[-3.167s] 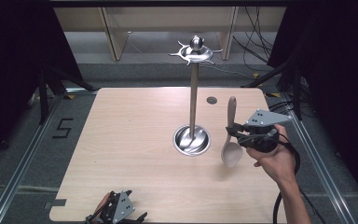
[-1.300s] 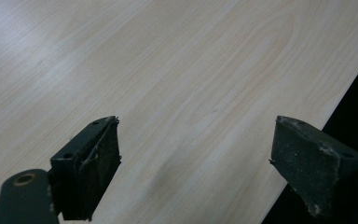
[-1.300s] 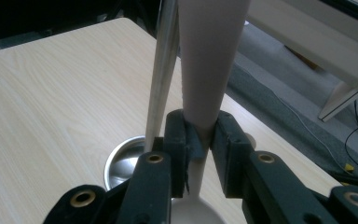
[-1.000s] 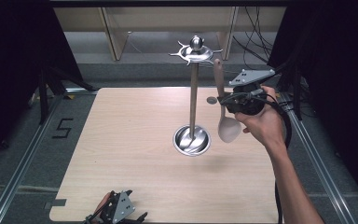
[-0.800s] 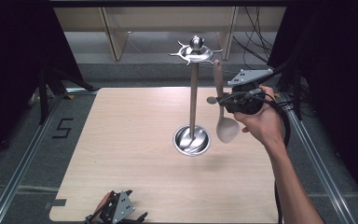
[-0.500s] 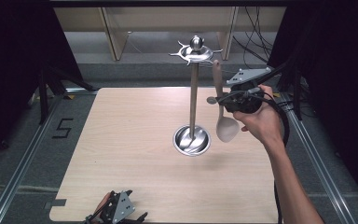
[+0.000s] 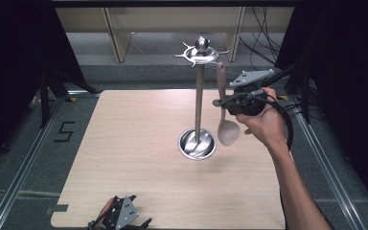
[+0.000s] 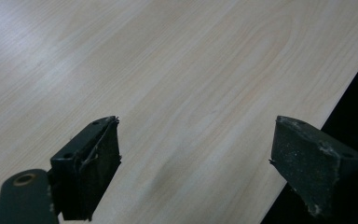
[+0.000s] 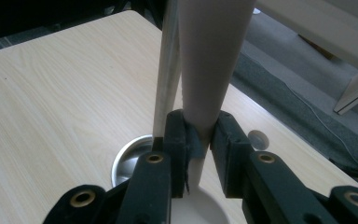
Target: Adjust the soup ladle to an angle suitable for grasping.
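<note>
A beige spoon (image 7: 227, 130) hangs upright in the air, bowl down, with my right gripper (image 7: 219, 102) shut on its handle. It hovers just right of a tall metal stand (image 7: 199, 98) with a round base and a hooked crown at the top. The spoon's handle tip reaches nearly to the crown. In the right gripper view the spoon handle (image 9: 209, 65) rises between the jaws of my right gripper (image 9: 199, 142), and the stand's pole (image 9: 167, 74) passes just behind it. My left gripper (image 7: 120, 215) lies on the table's front edge; in the left gripper view this gripper (image 8: 196, 163) is open with only tabletop between its jaws.
The light wooden table (image 7: 124, 143) has its right edge close to the person's forearm (image 7: 292, 187). Shelving and cables lie on the floor beyond the far edge. Metal rails run along both sides of the table.
The right gripper has lifted the spoon from beside the stand's base up toward the crown and turned it upright. Over the last second it has barely shifted. The left gripper has stayed put.
</note>
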{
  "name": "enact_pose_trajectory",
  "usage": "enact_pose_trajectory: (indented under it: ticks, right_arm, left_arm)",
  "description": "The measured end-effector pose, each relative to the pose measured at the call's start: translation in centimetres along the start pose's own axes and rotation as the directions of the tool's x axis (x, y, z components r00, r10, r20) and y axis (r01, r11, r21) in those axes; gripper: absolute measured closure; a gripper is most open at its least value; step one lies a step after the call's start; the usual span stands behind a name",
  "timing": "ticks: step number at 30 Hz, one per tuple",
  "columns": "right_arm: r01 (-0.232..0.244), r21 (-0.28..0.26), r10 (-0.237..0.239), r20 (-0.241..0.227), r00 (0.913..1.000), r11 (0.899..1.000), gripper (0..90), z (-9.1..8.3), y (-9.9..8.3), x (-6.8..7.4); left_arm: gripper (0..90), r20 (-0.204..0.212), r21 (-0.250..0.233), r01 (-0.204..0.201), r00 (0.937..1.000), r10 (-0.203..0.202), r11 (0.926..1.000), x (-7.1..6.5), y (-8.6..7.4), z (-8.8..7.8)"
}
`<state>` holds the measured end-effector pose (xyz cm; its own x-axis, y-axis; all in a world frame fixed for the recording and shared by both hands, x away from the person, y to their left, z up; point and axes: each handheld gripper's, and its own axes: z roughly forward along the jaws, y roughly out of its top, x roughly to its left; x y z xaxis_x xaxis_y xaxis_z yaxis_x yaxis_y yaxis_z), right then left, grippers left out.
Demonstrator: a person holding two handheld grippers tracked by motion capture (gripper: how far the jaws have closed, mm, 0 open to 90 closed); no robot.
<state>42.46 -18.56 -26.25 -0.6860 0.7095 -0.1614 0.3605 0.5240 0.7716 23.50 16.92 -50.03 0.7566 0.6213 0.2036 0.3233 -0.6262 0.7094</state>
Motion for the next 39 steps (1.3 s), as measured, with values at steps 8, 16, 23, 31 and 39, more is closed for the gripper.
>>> enact_pose_trajectory:
  ticks: [8, 16, 23, 31, 39]
  right_arm:
    - [-0.047, -0.029, 0.045, -0.038, 0.9982, 0.998, 76.7, 0.6, -0.1, 0.2]
    - [-0.054, -0.048, 0.051, -0.056, 0.9972, 0.997, 76.6, 0.9, -0.1, 0.2]
    - [-0.083, -0.077, 0.078, -0.069, 0.9945, 0.994, 75.9, 1.0, -0.5, 0.3]
    - [-0.072, -0.096, 0.067, -0.049, 0.9965, 0.993, 71.7, 0.7, -0.7, 0.8]
    - [-0.059, -0.132, 0.055, -0.035, 0.9979, 0.990, 69.6, -0.3, -1.2, 0.7]
  left_arm:
    - [14.8, -0.004, -0.003, 0.003, 1.0000, -0.003, 1.0000, -0.1, 0.0, 0.1]
    - [14.8, -0.009, -0.003, 0.001, 1.0000, -0.001, 1.0000, 0.0, 0.0, 0.1]
    - [14.8, -0.002, -0.001, -0.001, 1.0000, 0.001, 1.0000, -0.1, 0.0, 0.1]
    - [14.8, -0.005, 0.000, -0.005, 1.0000, 0.005, 1.0000, -0.1, 0.0, 0.1]
    - [14.8, -0.006, 0.004, -0.006, 1.0000, 0.006, 1.0000, -0.1, 0.0, 0.2]
